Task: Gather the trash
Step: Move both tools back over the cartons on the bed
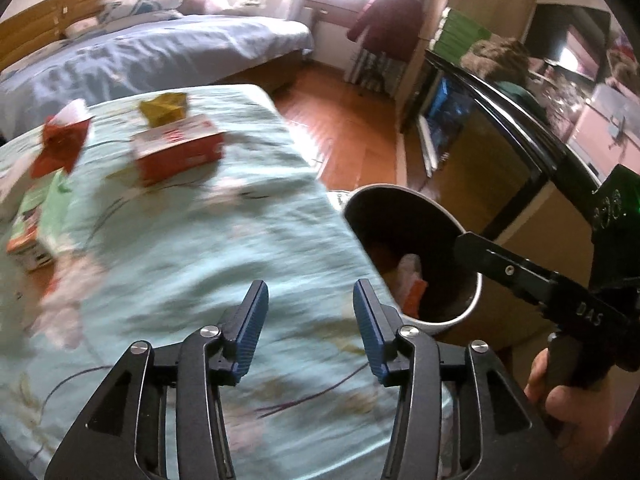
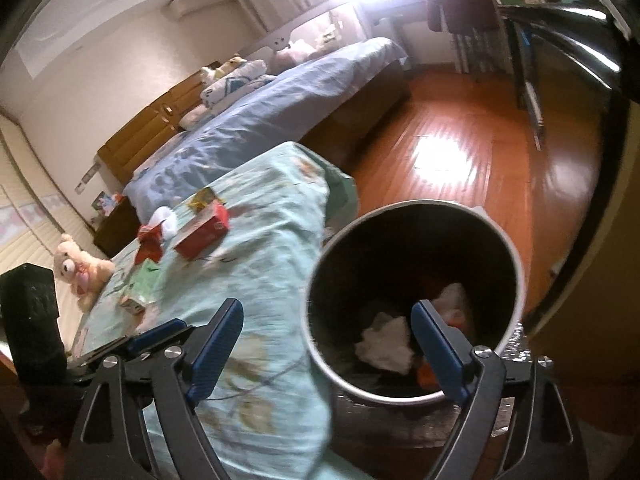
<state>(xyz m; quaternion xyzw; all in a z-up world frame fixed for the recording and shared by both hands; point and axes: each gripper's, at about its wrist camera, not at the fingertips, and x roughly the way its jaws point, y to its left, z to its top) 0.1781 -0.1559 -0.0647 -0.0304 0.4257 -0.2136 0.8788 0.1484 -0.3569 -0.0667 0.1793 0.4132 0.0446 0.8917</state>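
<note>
Reading "DAS" in white, the right tool (image 1: pixel 472 248) hangs over the bin (image 1: pixel 472 304).

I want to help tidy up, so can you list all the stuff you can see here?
Bin: one, white outside and dark inside, beside the covered surface, white and orange scraps in it.
Cloth: one, pale green, floral, over the surface.
Red box: one, on the cloth.
Yellow wrapper: one, behind the red box.
Red wrapper: one, left of the box.
Green carton: one, left edge.
Teddy bear: one, cream, far left.
Bed: one, blue cover.
Left gripper: open, empty.
Right gripper: open, over the bin.
</note>
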